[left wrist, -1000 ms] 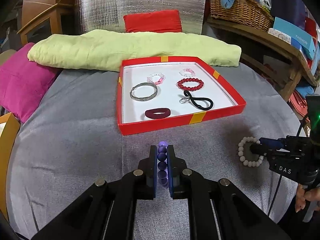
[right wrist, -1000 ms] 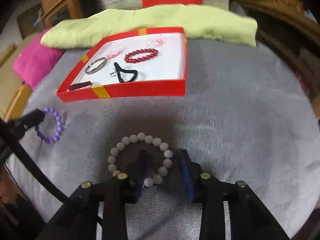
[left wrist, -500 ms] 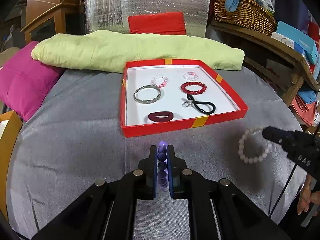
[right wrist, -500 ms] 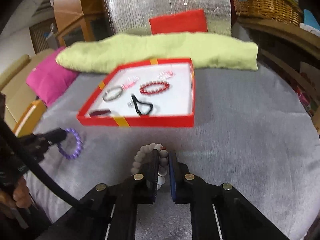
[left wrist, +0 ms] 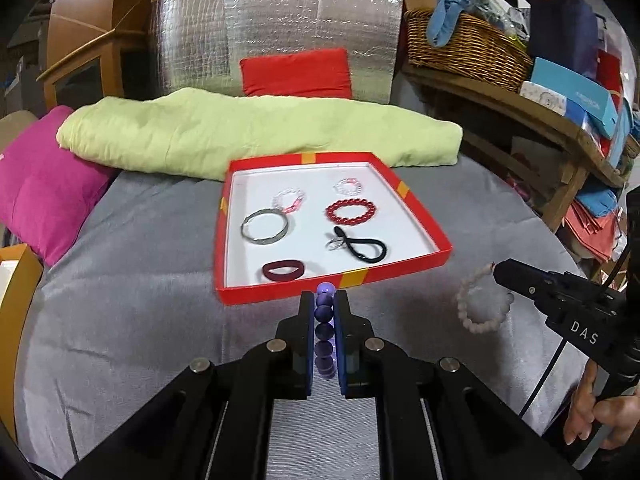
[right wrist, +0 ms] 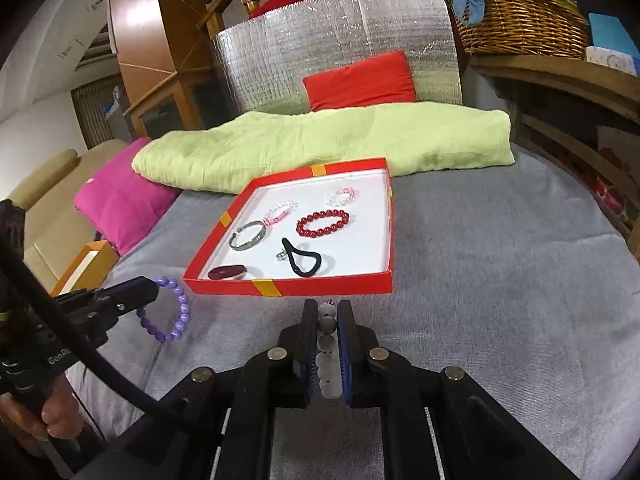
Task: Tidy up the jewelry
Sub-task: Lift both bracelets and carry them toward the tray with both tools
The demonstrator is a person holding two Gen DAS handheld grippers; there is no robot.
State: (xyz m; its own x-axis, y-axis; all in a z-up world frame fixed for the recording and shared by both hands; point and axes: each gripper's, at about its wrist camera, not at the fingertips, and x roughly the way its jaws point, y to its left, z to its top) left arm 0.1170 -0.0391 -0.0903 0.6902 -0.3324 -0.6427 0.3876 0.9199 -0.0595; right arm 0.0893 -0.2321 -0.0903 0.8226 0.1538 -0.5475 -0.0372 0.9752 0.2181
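My left gripper (left wrist: 324,304) is shut on a purple bead bracelet (left wrist: 325,334), held above the grey cloth just short of the red tray's front rim (left wrist: 344,282); it also shows in the right wrist view (right wrist: 168,314). My right gripper (right wrist: 326,314) is shut on a white bead bracelet (right wrist: 328,354), also lifted before the tray (right wrist: 288,286); the left wrist view shows it (left wrist: 482,300) at right. The tray holds a silver bangle (left wrist: 264,227), a red bead bracelet (left wrist: 351,212), a black hair tie (left wrist: 362,248), a dark red band (left wrist: 283,271) and two clear bracelets.
A green folded blanket (left wrist: 260,136) lies behind the tray, a pink cushion (left wrist: 44,184) at the left. A silver insulated bag with a red cushion (left wrist: 296,72) stands at the back. A wooden shelf with a wicker basket (left wrist: 464,48) is at the right.
My right gripper shut on the white bracelet and lifted it off the cloth. Both grippers have risen and moved toward the tray's front with their bracelets.
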